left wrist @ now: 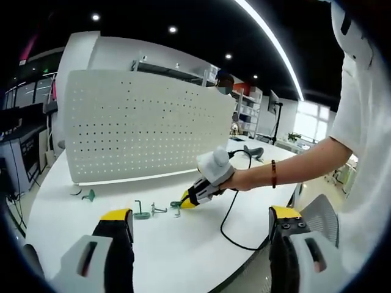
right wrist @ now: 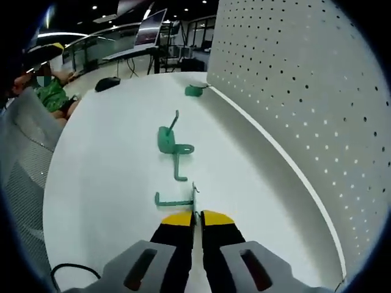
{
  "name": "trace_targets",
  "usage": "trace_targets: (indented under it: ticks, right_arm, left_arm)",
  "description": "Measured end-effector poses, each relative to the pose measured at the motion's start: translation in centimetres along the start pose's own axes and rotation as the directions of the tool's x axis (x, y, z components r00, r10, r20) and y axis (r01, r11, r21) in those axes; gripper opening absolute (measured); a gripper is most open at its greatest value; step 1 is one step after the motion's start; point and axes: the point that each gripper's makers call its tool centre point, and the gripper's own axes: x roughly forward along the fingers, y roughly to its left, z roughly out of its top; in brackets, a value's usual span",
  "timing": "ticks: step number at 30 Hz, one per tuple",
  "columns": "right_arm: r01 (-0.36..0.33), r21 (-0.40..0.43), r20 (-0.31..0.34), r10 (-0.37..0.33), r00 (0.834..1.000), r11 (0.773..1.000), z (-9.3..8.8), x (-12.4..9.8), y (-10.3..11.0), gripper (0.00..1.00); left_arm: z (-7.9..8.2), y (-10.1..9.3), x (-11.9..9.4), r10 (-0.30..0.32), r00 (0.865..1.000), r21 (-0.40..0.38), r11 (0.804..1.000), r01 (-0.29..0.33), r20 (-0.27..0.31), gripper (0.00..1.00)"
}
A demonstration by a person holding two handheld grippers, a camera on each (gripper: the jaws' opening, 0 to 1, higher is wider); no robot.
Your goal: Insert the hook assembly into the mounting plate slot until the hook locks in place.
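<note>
Right hand-held gripper (right wrist: 196, 218): its jaws are pressed nearly together, and a thin green hook (right wrist: 176, 200) is pinched at their tips, low over the white bench (right wrist: 104, 183). From the left gripper view, this same gripper (left wrist: 186, 200) is seen reaching down to the bench beside the other hooks.
Left hand-held gripper (left wrist: 201, 220): its jaws are held wide apart and nothing is held between them. It is kept back from the work.
Other hooks: a bigger green hook (right wrist: 171, 145) is lying a bit farther along the bench, and a small green piece (right wrist: 194, 90) is lying near the foot of the board.
Board with holes (right wrist: 305, 97): it is stood upright along the bench edge, just beside the hooks.
What could go wrong: the hook is thin and only its end is pinched, so it could be twisted or dropped when it is lifted.
Another worry: the holes are small, so the hook could be pushed in crooked and never locked.
Cable (left wrist: 232, 226): it could be dragged over the loose hooks.
</note>
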Motion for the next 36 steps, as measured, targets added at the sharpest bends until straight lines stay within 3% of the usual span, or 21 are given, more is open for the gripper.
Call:
trace_targets:
  ticks: [4, 14, 36]
  right_arm:
    - [0.021, 0.026, -0.016, -0.020, 1.000, 0.999, -0.2, -0.2, 0.1, 0.02]
    - [0.067, 0.088, 0.012, -0.069, 0.998, 0.994, 0.9, -1.6, 0.4, 0.02]
    - [0.153, 0.103, 0.101, -0.164, 0.981, 0.983, 4.1, -6.9, 2.6, 0.02]
  left_arm:
    - [0.0, 0.0, 0.0, -0.005, 1.000, -0.003, 1.000, 0.005, 0.007, 0.94]
    - [0.4, 0.0, 0.0, -0.022, 0.999, -0.004, 1.000, 0.022, 0.031, 0.93]
    - [2.2, 0.0, -0.8, -0.074, 0.993, 0.001, 0.997, 0.074, 0.095, 0.89]
